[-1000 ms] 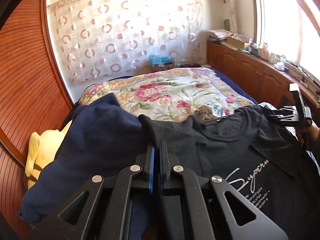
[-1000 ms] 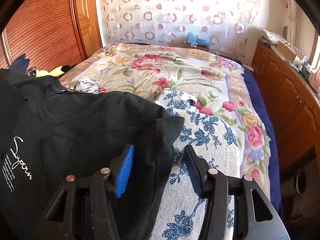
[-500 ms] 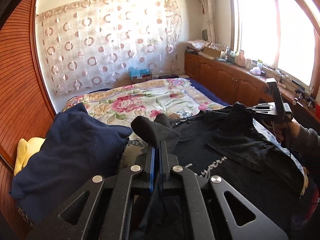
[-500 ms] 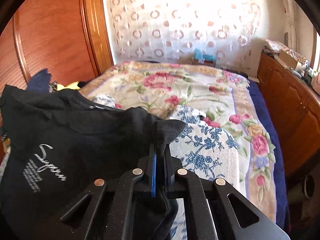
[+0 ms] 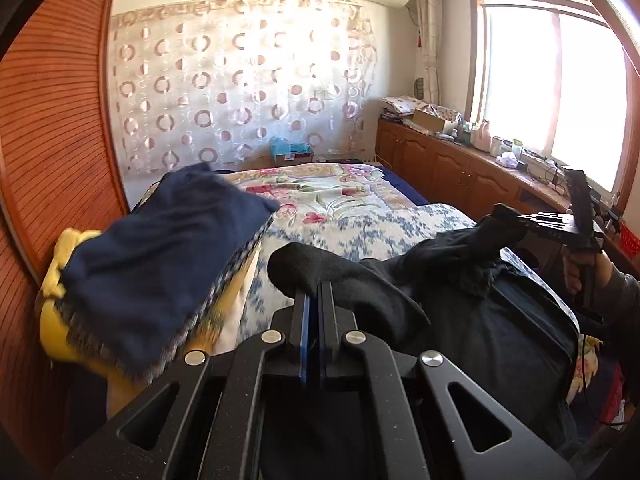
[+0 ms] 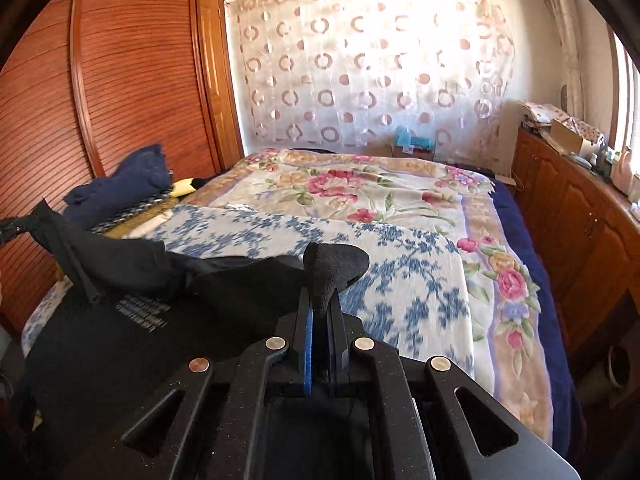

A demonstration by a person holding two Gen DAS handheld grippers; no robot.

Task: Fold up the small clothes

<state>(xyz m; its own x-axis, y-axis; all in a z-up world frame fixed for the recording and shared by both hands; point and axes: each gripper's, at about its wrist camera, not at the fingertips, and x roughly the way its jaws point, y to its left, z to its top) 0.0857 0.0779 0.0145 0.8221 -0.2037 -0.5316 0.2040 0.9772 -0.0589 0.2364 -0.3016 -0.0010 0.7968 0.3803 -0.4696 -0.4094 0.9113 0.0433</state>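
Note:
A black T-shirt [image 5: 492, 332] with white print lies on the near part of the bed, its top edge lifted and drawn toward me. My left gripper [image 5: 314, 292] is shut on a bunched corner of the shirt. My right gripper [image 6: 320, 300] is shut on the other corner of the T-shirt [image 6: 132, 320]. In the left wrist view the right gripper [image 5: 508, 216] shows at the right, holding cloth above the bed. In the right wrist view the left gripper's tip [image 6: 16, 228] shows at the far left.
A blue-patterned white cloth [image 6: 360, 256] lies under the shirt on the floral bedspread [image 6: 360, 184]. Folded navy clothes [image 5: 168, 256] sit on a yellow item [image 5: 60, 336] at the bed's left. Wooden cabinets [image 5: 460, 172] run along the right, a wardrobe [image 6: 132, 92] on the left.
Both grippers have risen and pulled back toward me with the shirt's top corners. The right gripper, open one second ago, closed on its corner. More blue-patterned cloth is uncovered.

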